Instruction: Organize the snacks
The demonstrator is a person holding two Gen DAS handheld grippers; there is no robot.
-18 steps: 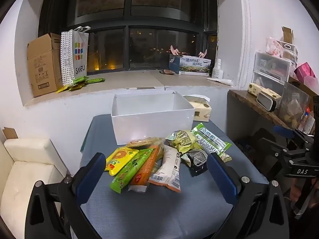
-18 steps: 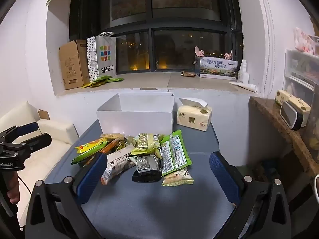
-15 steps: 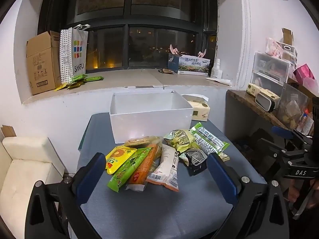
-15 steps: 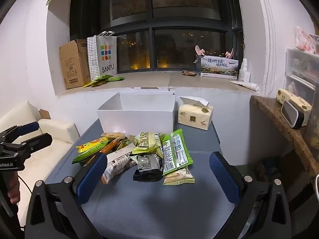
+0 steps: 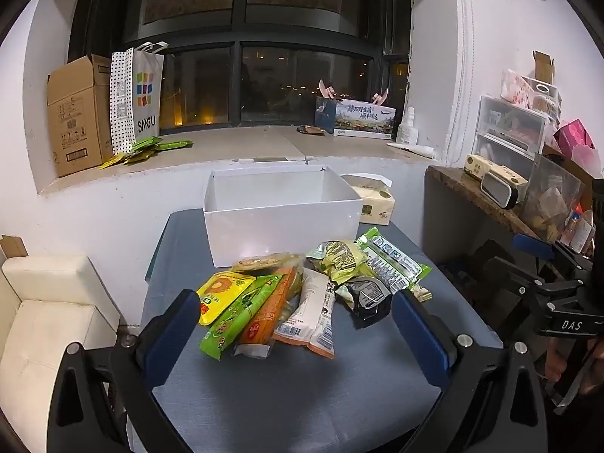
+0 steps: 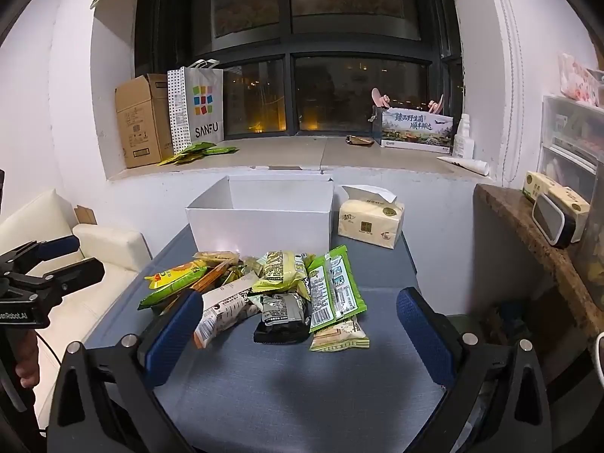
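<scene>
Snack packets glossy plastic; box smooth white card; table cover matt, perhaps cloth.

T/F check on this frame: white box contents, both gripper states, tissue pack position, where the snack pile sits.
1. The white cardboard box already holds snacks. False: what shows of its inside is bare.
2. The left gripper and right gripper are both open and hold nothing. True.
3. The yellow tissue pack lies on the windowsill. False: it sits on the grey table, right of the box.
4. The pile of snack packets lies in front of the box. True.
5. The black snack packet is gripped. False: it lies on the table.
</scene>
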